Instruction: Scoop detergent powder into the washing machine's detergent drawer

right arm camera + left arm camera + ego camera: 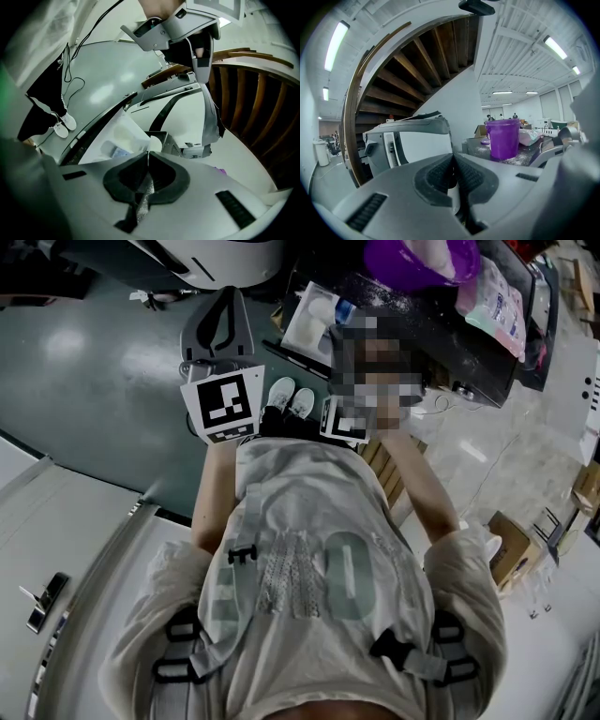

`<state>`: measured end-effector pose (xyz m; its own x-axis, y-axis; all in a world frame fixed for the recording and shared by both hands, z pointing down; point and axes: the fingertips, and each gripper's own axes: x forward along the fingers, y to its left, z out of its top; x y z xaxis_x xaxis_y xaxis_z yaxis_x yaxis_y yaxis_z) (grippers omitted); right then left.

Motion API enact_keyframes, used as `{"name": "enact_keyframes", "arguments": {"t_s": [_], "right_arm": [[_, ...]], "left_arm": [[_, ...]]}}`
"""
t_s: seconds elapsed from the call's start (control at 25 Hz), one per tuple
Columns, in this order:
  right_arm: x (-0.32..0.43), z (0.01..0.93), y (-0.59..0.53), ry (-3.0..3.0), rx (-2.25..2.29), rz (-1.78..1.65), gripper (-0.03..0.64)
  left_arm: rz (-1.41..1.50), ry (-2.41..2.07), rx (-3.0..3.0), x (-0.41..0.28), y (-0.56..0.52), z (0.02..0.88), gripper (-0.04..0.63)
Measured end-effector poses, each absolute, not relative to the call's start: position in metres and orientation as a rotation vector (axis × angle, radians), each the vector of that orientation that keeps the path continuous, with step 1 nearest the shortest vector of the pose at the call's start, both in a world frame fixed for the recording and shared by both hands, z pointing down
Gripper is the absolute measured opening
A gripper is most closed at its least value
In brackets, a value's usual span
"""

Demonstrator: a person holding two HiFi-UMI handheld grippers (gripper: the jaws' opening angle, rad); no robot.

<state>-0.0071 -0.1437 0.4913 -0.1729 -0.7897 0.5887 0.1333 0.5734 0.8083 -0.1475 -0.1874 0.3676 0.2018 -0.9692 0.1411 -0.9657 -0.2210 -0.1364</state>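
Right tongs (148, 161): closed on a thin, glinting strip, with a white rounded piece at their tip. I judge these to be the handle and bowl of a scoop (154, 143). Whether it carries powder is not visible. Left tongs (453, 159): pads pressed together, nothing between them, pointed toward the washing machine (410, 143).

Drawer (117, 140): white, compartments upward, just beyond the scoop in the right gripper view. In the head view it lies at the left end of the dark worktop (450, 343). A purple bucket (503, 138) stands further along the same worktop, with loose powder (520, 158) scattered round its foot.

Step judged: bringing the scoop to the drawer. To do it well, keep the bowl level until it is over one compartment, go low, then roll the wrist slowly so the powder falls inside the walls.

Writing: none legible on drawer or bucket. Bluish patch in one compartment, too small to read. Shirt (319, 559) print: only a large "O" is sure.
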Motion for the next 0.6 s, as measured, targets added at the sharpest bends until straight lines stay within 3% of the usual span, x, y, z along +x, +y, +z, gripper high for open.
{"name": "enact_keyframes", "arguments": {"t_s": [0.6], "right_arm": [[-0.0060, 0.4883, -0.1526, -1.540, 0.579, -0.885, 0.011]], "left_arm": [[-0.290, 1.928, -2.442, -0.1451, -0.1908, 0.3664, 0.021]]}}
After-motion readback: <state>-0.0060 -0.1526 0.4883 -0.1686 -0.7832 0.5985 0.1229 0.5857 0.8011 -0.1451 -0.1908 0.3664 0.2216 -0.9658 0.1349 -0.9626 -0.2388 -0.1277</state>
